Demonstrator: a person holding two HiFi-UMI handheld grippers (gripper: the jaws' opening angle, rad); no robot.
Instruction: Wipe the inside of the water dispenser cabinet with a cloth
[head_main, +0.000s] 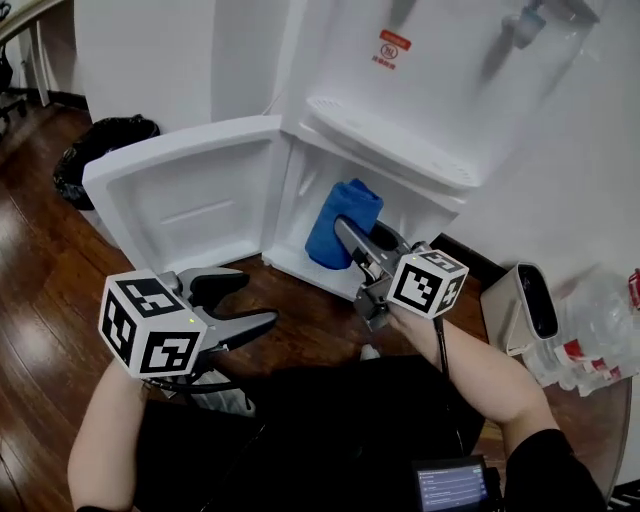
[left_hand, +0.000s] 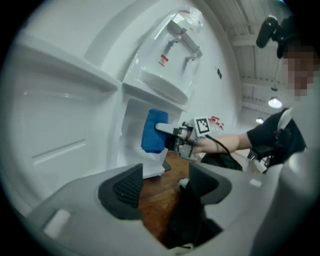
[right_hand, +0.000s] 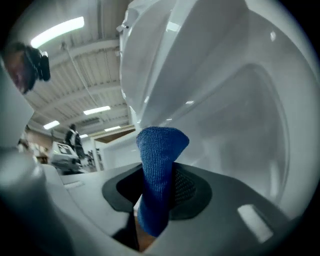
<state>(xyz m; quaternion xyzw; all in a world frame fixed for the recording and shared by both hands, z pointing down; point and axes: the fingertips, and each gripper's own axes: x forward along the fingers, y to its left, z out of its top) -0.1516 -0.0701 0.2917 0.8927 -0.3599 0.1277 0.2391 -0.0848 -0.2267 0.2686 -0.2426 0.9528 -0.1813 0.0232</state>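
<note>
Presently we find the right gripper (head_main: 350, 232) clamped on the cloth (head_main: 328, 242) at the cabinet (head_main: 295, 215) mouth. The left gripper (head_main: 258, 300) has jaws apart, empty, near the door (head_main: 190, 200).

Bright, even indoor light from ceiling strip lights (right_hand: 57, 31). Sheen on wood floor (head_main: 40, 330). Water dispenser (head_main: 430, 100) white, near washed out, with soft shadows below taps (head_main: 525, 22). Head view sharp throughout. Gripper views: fisheye, black corners, bent soft edges. Blue cloth (right_hand: 157, 170) weave sharp.

Dark wooden floor (head_main: 40, 300), white wall (head_main: 590, 200), black bin bag (head_main: 100, 145).
</note>
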